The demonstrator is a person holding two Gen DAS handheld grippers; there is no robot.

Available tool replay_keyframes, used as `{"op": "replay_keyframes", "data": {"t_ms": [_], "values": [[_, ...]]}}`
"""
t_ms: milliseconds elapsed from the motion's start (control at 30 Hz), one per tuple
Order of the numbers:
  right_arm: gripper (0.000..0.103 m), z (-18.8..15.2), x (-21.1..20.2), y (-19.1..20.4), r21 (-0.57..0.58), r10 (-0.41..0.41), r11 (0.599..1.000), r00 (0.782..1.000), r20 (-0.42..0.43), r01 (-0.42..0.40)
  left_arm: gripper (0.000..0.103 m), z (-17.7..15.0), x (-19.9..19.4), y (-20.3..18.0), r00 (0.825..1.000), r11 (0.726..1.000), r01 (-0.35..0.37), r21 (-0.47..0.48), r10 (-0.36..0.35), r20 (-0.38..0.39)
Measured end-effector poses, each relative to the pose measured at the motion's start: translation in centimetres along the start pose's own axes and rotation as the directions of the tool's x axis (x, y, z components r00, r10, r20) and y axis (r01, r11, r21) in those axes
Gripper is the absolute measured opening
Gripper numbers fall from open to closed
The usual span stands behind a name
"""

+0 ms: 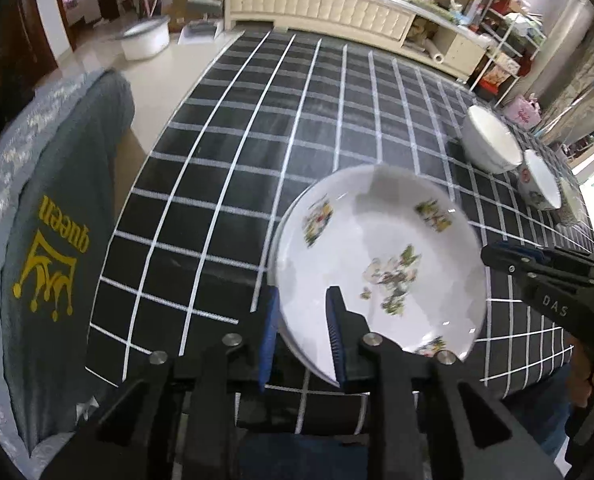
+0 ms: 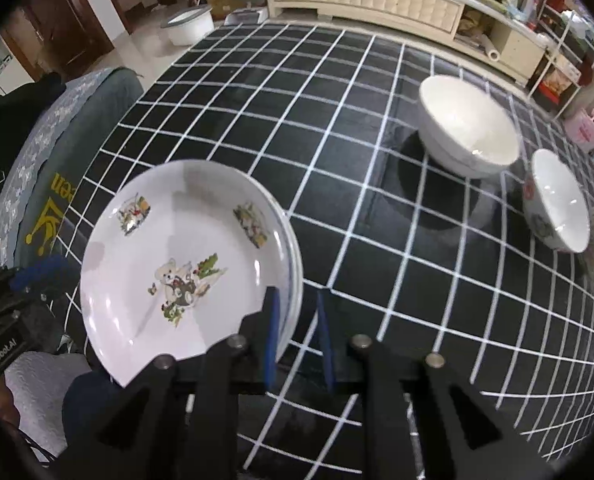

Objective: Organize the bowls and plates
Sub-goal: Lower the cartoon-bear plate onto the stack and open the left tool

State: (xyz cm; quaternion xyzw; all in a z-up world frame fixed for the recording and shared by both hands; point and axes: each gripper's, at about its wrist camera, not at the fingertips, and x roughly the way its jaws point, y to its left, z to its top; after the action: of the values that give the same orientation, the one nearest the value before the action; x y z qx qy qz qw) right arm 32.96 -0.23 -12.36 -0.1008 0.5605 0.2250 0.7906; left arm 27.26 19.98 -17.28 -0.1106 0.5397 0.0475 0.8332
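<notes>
On my left wrist camera I see the left gripper clamped on the near-left rim of a white plate with floral and bear prints: 1 blue-padded finger sits under the rim on the left, the other black finger lies on top inside the dish, so the rim runs between the jaws. The plate looks blurred and tilted above the black tablecloth with the white grid. On my right wrist camera the right gripper has its jaws apart, straddling the plate's right rim: the left blue pad lies over the plate's inner edge, the right pad stands just off the rim over the cloth, and I cannot tell whether either pad touches the rim. That edge shows what looks like 2 stacked rims. Past the plate, toward the far right of the table, stands a large plain white bowl, and just beside it a smaller white bowl with a floral outside; both rest on the cloth, well apart from the plate. At the left a grey cloth with a yellow crown and "queen" print hangs over a chair.
</notes>
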Motion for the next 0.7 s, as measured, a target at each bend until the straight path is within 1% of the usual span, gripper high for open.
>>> {"op": "replay_keyframes", "data": {"t_ms": [33,100,233,267,333,467,500,533,567,600,700], "values": [[0.037,-0.1,-0.4,-0.1,-0.001,-0.002,1.000,1.000,0.009,0.002,0.022,0.0,-0.4,-0.4,1.000,1.000,0.006,0.010,-0.006,0.012],[0.044,-0.4,-1.5,-0.5,-0.003,-0.003,1.000,1.000,0.030,0.003,0.022,0.1,-1.0,-1.6,0.999,0.999,0.016,0.035,-0.017,0.031],[0.047,-1.3,-3.7,-1.7,0.010,-0.031,0.999,0.998,0.061,0.031,0.022,0.1,-1.8,-4.4,0.998,0.995,0.035,0.094,-0.039,0.042],[0.049,-1.5,-4.6,-2.2,0.019,-0.041,0.999,0.996,0.076,0.040,0.022,0.1,-2.2,-5.2,0.998,0.993,0.041,0.109,-0.046,0.050],[0.061,-2.0,-6.0,-3.1,0.030,-0.054,0.998,0.993,0.104,0.051,0.022,-0.2,-2.8,-6.4,0.996,0.990,0.057,0.129,-0.065,0.058],[0.065,-2.7,-8.3,-4.5,0.049,-0.085,0.996,0.987,0.137,0.079,0.023,-0.1,-3.8,-9.2,0.993,0.982,0.075,0.172,-0.089,0.073],[0.069,-2.8,-8.8,-4.9,0.057,-0.094,0.995,0.985,0.141,0.087,0.024,-0.1,-4.0,-9.7,0.993,0.981,0.078,0.180,-0.093,0.074],[0.075,-2.9,-9.2,-5.4,0.064,-0.098,0.994,0.984,0.147,0.089,0.035,0.0,-4.1,-10.3,0.992,0.978,0.084,0.189,-0.100,0.074],[0.078,-2.9,-9.7,-5.9,0.069,-0.096,0.994,0.984,0.153,0.086,0.048,0.2,-4.3,-10.9,0.992,0.977,0.087,0.196,-0.102,0.071],[0.084,-2.9,-9.9,-6.3,0.070,-0.093,0.994,0.984,0.152,0.083,0.052,0.4,-4.3,-11.4,0.992,0.976,0.085,0.201,-0.101,0.072],[0.085,-2.5,-10.2,-7.6,0.075,-0.089,0.994,0.987,0.137,0.079,0.057,1.5,-4.5,-13.1,0.992,0.971,0.089,0.221,-0.108,0.073]]}}
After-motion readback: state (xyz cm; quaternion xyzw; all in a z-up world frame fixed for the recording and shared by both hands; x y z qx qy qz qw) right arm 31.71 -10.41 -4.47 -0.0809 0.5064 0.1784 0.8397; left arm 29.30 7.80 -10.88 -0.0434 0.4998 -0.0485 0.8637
